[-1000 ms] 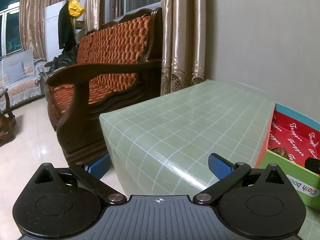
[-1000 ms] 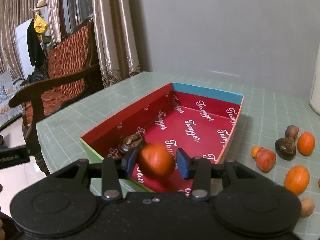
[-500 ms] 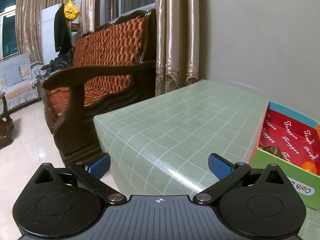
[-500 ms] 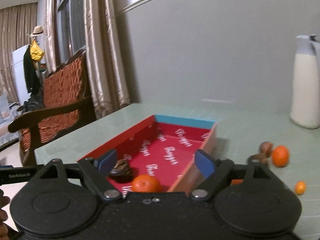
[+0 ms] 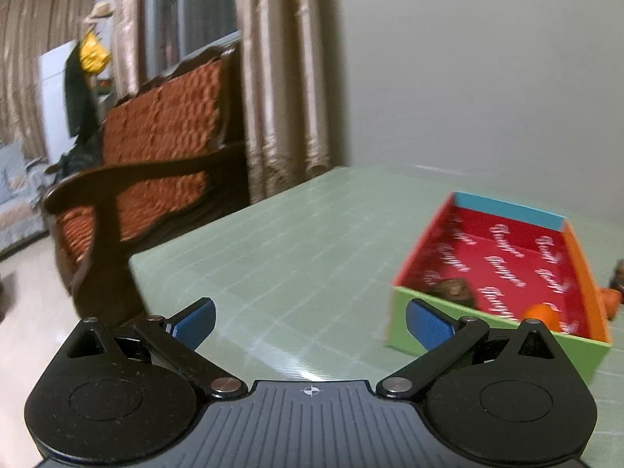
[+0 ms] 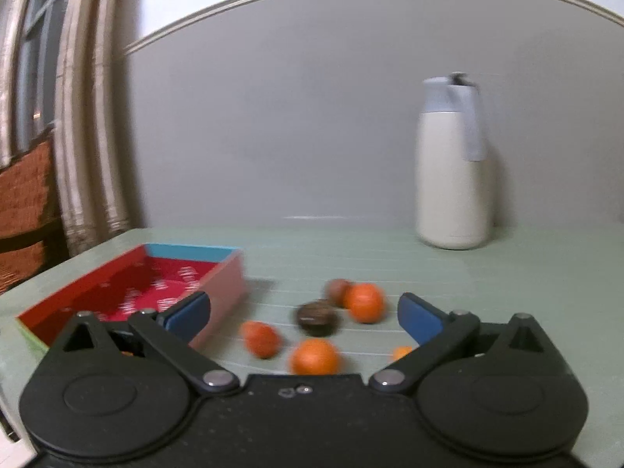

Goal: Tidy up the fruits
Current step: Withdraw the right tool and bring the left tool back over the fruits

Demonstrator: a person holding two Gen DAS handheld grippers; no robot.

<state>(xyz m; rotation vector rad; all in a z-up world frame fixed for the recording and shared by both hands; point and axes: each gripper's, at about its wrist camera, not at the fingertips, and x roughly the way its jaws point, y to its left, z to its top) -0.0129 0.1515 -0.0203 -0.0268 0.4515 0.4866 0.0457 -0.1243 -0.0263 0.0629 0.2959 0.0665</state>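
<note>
A shallow box with a red printed inside stands on the green checked table. In the left wrist view it holds a dark brown fruit and an orange fruit. My left gripper hovers open and empty, left of the box. My right gripper has its jaws opening wide, with nothing gripped between them. Beyond it, several loose fruits lie on the table: an orange, a dark brown one, a reddish one and another orange. The box sits to their left.
A tall white jug stands at the back right against the grey wall. A dark wooden sofa with orange cushions and curtains stand beyond the table's left corner.
My right gripper let the orange fruit go into the box, opened wide and swung right toward the loose fruits. The left gripper swung right, bringing more of the box into view.
</note>
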